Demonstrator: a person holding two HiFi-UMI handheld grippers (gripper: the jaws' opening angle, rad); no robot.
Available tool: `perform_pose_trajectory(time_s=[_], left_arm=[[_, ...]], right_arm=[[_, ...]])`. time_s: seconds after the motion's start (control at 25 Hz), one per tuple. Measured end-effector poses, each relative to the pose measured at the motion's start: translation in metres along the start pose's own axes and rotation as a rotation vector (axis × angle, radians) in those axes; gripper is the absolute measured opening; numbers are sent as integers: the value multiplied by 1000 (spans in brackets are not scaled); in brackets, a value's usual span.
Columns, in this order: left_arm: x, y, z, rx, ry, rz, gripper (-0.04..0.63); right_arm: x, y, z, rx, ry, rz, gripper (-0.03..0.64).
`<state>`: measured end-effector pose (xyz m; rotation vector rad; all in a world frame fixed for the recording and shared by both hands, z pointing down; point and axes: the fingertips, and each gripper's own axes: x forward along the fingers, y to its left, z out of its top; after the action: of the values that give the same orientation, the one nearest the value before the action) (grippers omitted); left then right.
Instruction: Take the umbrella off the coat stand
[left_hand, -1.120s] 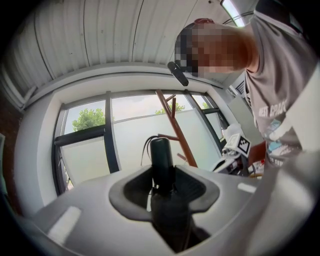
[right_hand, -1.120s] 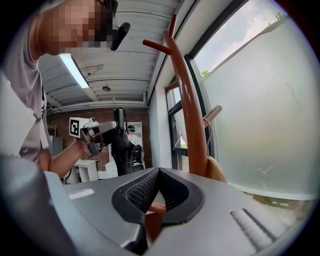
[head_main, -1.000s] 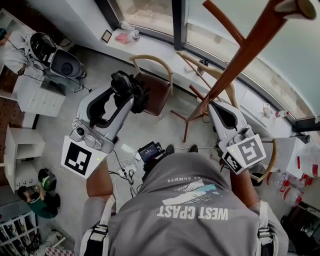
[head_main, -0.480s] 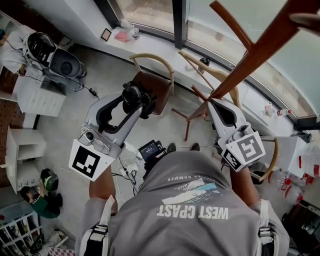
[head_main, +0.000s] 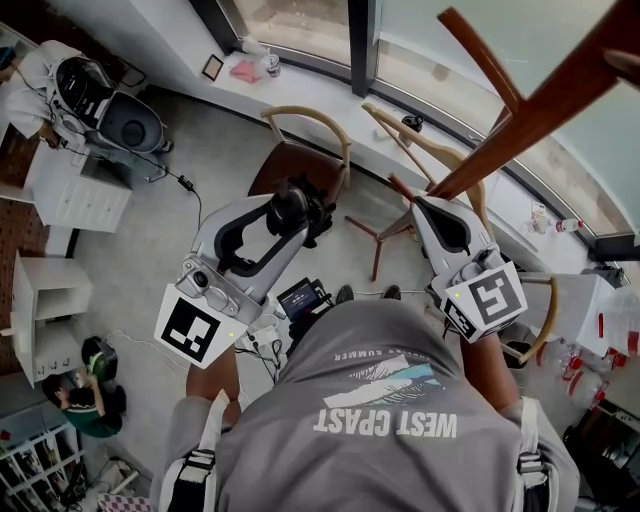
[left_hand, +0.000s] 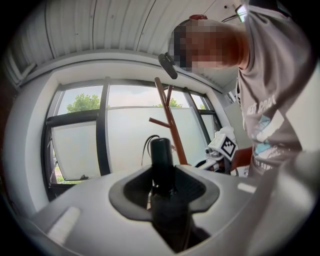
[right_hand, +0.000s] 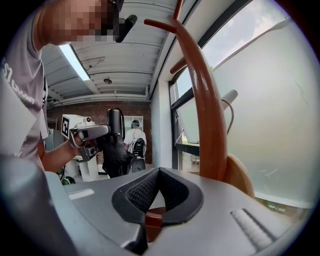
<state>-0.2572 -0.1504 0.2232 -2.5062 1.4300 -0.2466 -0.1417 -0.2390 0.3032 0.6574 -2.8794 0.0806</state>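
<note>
The tall reddish-brown wooden coat stand (head_main: 520, 120) is the biggest thing before me. Its pole slants across the head view, and its legs stand on the grey floor beside a wooden chair with a brown seat (head_main: 300, 165).

My left tongs (head_main: 288, 212) are clenched on the black folded umbrella (left_hand: 162, 155). The umbrella is off the stand and apart from it, to its left; in the head view it covers a part of the chair.

My right tongs (right_hand: 157, 175) are drawn together, with the tips meeting. They are just beside the pole, which rises close at their right side. Low in the slit between them a small piece of brown wood (right_hand: 149, 224) shows. I cannot tell if it is pinched there or only lies behind.

The head view gives the umbrella only as a dark bundle. The left gripper view shows its round black handle standing up over the ribbed pads, with a thin black loop beside it. Only the right gripper view shows it from the side: the black cloth hangs down under the left tongs and touches no peg.
</note>
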Motion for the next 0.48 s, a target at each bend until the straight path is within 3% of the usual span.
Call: perform_pose_trajectory(time_s=[0.2, 0.48], left_arm=[[1, -28, -2, 18, -3, -2, 138], [6, -13, -6, 19, 13, -23, 138]], right_arm=[[-13, 7, -10, -37, 0, 20, 0], [2, 3, -3, -21, 9, 7, 0]])
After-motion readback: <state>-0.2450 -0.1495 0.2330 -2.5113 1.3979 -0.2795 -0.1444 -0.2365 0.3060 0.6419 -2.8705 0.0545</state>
